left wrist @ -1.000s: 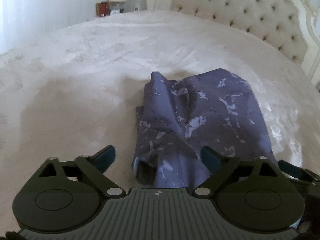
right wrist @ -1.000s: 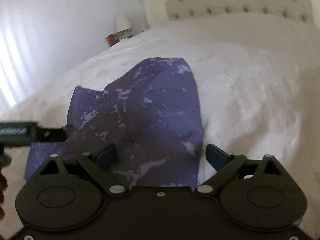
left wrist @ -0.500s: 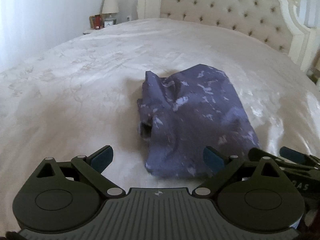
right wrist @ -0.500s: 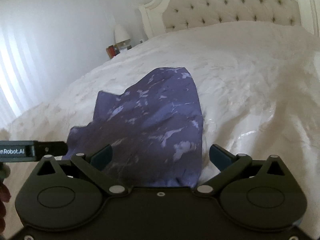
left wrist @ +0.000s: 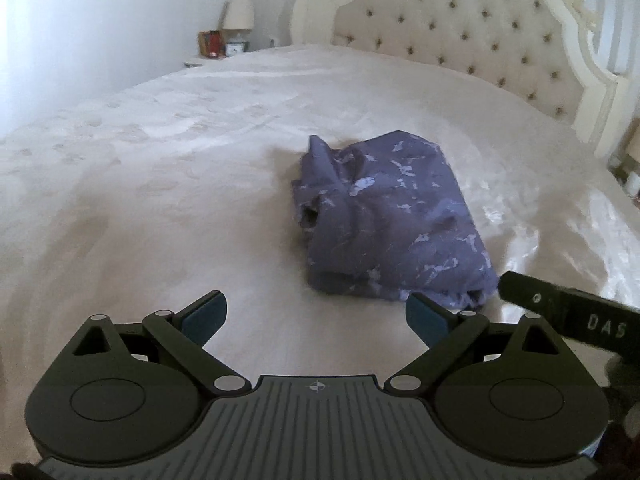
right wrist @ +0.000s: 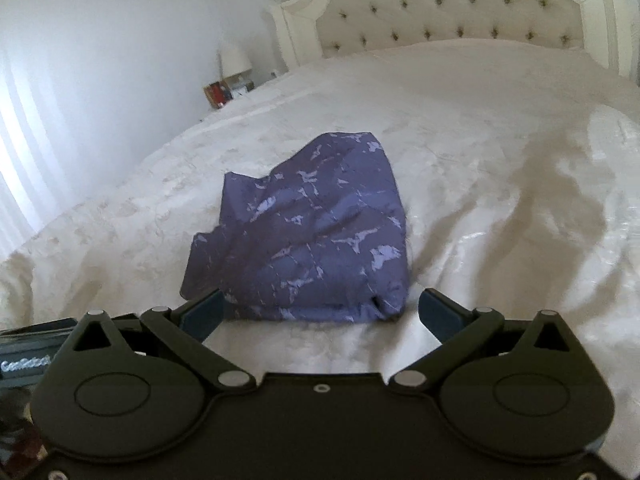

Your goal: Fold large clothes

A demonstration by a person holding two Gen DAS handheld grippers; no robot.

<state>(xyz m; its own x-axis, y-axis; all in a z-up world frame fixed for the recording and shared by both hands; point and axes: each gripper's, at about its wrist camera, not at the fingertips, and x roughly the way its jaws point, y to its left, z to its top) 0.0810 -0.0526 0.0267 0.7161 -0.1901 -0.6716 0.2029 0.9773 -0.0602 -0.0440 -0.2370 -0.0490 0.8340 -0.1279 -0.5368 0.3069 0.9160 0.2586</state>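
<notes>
A dusky purple garment of thin fabric with a pale marbled print (left wrist: pixel 390 220) lies folded into a rough, puffy rectangle near the middle of a wide bed covered in a cream embossed bedspread (left wrist: pixel 160 184); a tufted cream headboard (left wrist: pixel 480 40) stands beyond it, and a small bedside lamp with a white shade (left wrist: pixel 239 12) sits by the far wall; the left gripper (left wrist: pixel 316 314) hangs above bare bedspread short of the garment's near edge, its blue-padded jaws spread wide with nothing between them; the right gripper (right wrist: pixel 320 316) hangs just short of the same near edge, its jaws having just finished opening to their widest, also holding nothing, and the cloth touches neither tool; the two tools sit side by side, each showing at the edge of the other's view; judging by this, the fold in hand looks laid down and released, with both hands clear of the bundle; the left side of the bundle is rumpled, with a loose raised corner and an open pocket of cloth; the next move probably calls for either pressing that side flat or pinching one end to fold the bundle over again, taking all layers together so they do not slide apart.
</notes>
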